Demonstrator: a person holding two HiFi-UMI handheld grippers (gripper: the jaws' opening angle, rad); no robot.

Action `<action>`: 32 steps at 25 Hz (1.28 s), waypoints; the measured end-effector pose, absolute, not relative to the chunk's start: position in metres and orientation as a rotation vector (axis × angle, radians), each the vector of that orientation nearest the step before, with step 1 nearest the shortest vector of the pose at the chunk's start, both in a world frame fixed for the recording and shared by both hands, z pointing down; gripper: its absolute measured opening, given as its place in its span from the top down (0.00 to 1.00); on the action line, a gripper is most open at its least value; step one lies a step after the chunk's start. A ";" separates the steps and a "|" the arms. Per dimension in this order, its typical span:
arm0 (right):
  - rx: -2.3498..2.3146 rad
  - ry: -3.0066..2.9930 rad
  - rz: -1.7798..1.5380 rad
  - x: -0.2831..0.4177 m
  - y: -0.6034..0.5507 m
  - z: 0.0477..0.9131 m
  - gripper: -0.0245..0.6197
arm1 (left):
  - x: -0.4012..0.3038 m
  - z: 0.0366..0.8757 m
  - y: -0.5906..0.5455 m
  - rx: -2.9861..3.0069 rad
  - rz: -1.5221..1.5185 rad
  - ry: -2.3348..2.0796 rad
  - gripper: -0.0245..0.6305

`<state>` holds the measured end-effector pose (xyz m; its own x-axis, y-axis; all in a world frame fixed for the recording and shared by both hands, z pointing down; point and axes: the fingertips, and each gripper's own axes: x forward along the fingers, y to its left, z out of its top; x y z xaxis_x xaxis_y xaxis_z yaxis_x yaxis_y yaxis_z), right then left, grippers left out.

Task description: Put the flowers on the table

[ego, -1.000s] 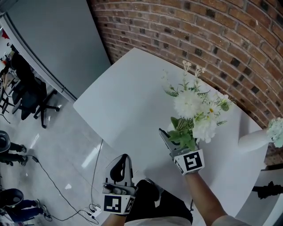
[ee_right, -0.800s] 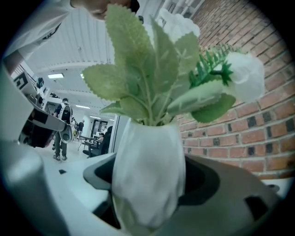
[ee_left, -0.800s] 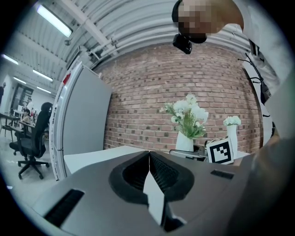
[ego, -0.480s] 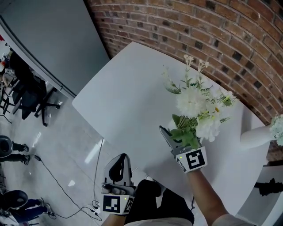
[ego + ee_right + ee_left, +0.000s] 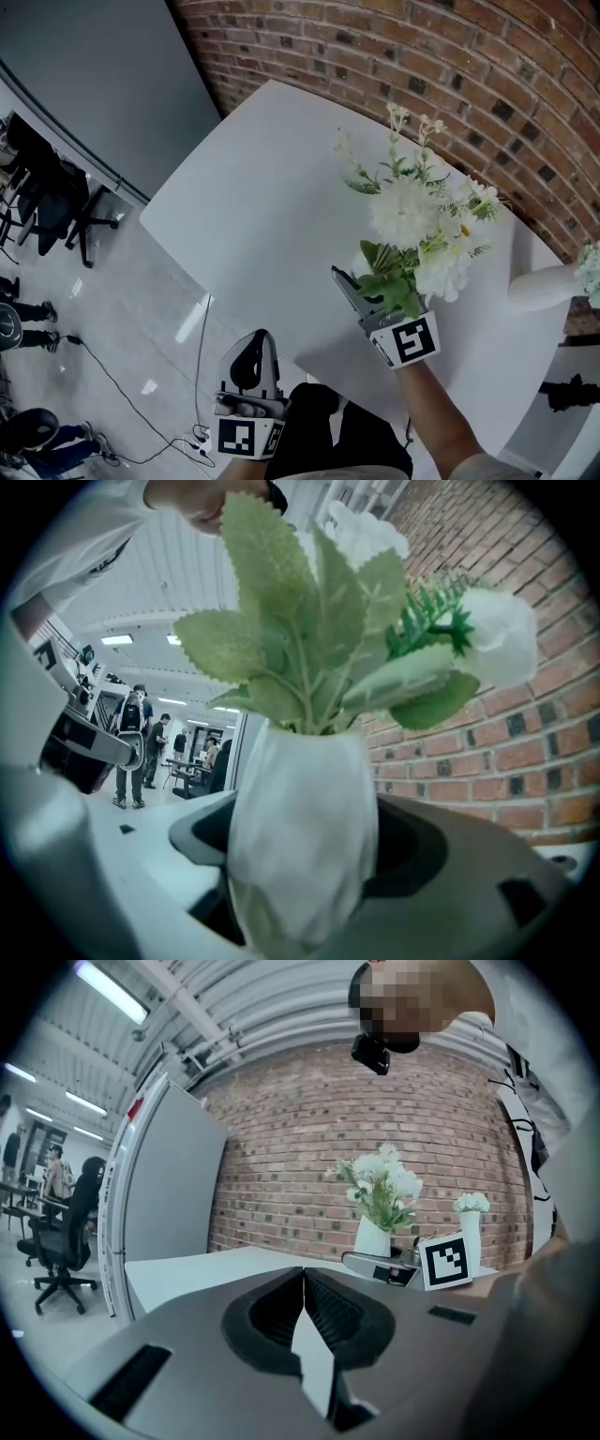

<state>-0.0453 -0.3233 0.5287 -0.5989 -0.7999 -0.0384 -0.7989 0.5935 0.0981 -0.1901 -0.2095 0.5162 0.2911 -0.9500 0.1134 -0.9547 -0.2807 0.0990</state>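
**Vase upright over the table's near edge**

We see the wide white rounded table (image 5: 253, 206) filling the middle of the head view, with the red brick wall (image 5: 450, 66) along its far side from 12 to 3 o'clock. The bunch of white artificial flowers with green leaves (image 5: 412, 220) stands over the table's near edge. Its stems rise toward 1 o'clock from our right gripper (image 5: 364, 298), so the long axis is upright.

In the right gripper view the jaws are spread wide and clamp the sides of the small white tapered vase (image 5: 300, 836) that holds the flowers. We cannot tell whether its base touches the tabletop. We judge that the coming move is straight down, keeping that axis vertical.

Our left gripper (image 5: 251, 361) hangs at 7 o'clock off the table, well apart from the vase, with its jaws pressed together on nothing.
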 end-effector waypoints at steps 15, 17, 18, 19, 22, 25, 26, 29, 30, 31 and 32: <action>1.406 -2.782 -0.193 -0.053 -0.324 0.524 0.38 | -0.200 0.519 -0.213 2.383 0.048 -1.783 0.95; 1.406 -2.777 -0.195 -0.045 -0.320 0.527 0.37 | -0.193 0.520 -0.208 2.383 0.052 -1.785 0.95; 1.409 -2.777 -0.197 -0.041 -0.318 0.528 0.37 | -0.190 0.520 -0.206 2.384 0.052 -1.786 0.95; 1.410 -2.779 -0.200 -0.038 -0.316 0.528 0.37 | -0.187 0.521 -0.205 2.384 0.052 -1.788 0.95; 1.405 -2.783 -0.207 -0.035 -0.313 0.529 0.37 | -0.183 0.522 -0.200 2.386 0.051 -1.789 0.95; 1.396 -2.787 -0.211 -0.040 -0.315 0.529 0.37 | -0.186 0.522 -0.198 2.385 0.052 -1.788 0.95; 1.397 -2.785 -0.210 -0.041 -0.315 0.529 0.37 | -0.187 0.521 -0.198 2.384 0.055 -1.788 0.95; 1.409 -2.770 -0.202 -0.041 -0.316 0.530 0.37 | -0.192 0.520 -0.197 2.376 0.061 -1.789 0.95; 1.412 -2.763 -0.194 -0.041 -0.317 0.530 0.37 | -0.193 0.520 -0.197 2.374 0.062 -1.792 0.95; 1.412 -2.755 -0.191 -0.041 -0.317 0.532 0.37 | -0.194 0.519 -0.196 2.372 0.063 -1.794 0.95; 1.409 -2.750 -0.200 -0.040 -0.316 0.532 0.37 | -0.194 0.519 -0.194 2.370 0.063 -1.795 0.95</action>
<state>-0.0403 -0.3165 0.5320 -0.5851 -0.8107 -0.0186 -0.8049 0.5778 0.1353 -0.1944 -0.1942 0.5190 0.2754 -0.9519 0.1344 -0.9590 -0.2623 0.1074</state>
